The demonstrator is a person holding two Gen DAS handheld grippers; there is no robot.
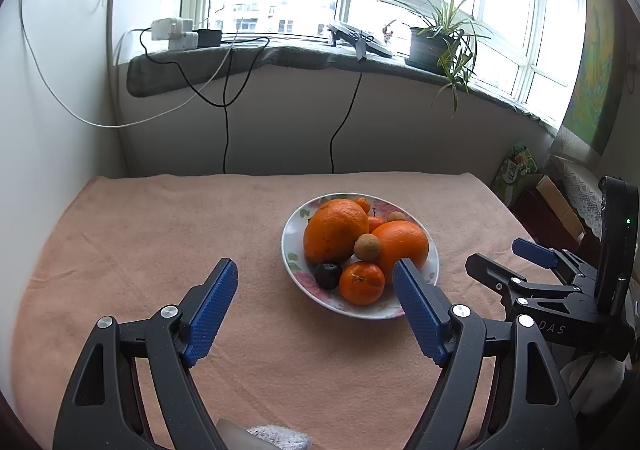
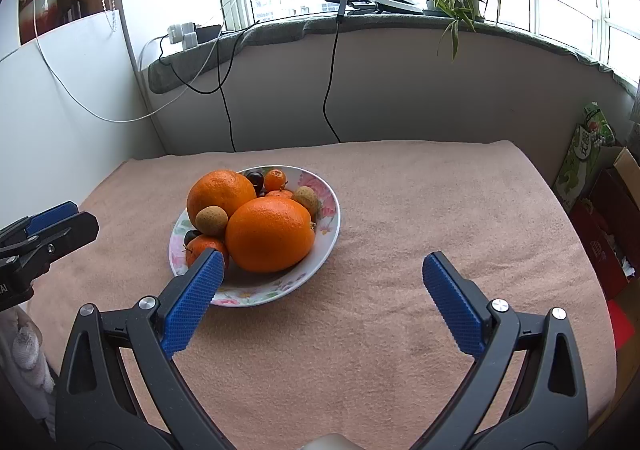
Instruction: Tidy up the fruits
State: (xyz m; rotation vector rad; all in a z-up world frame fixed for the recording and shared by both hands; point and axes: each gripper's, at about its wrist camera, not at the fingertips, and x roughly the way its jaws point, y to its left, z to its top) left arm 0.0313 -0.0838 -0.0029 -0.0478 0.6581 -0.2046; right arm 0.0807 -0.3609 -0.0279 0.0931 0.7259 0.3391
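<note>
On the desk (image 2: pixel 400 210), covered by a pink cloth, I saw one floral plate (image 2: pixel 326 228) holding all the fruit. Two large oranges filled most of it: one (image 2: pixel 270 234) at the front right in the right wrist view, the other (image 2: pixel 221 190) behind it to the left. A mandarin (image 1: pixel 362 283) lay at the plate's near edge, a smaller one (image 2: pixel 275 179) at the far rim. Two brown longans were logged, one (image 2: pixel 211 219) resting between the large oranges, one (image 2: pixel 306 199) further back. A dark round fruit (image 1: pixel 328 275) sat beside the near mandarin. My left tool (image 1: pixel 316 276) was wide apart, holding nothing. My right tool (image 2: pixel 322 270) was likewise spread wide and held nothing.
</note>
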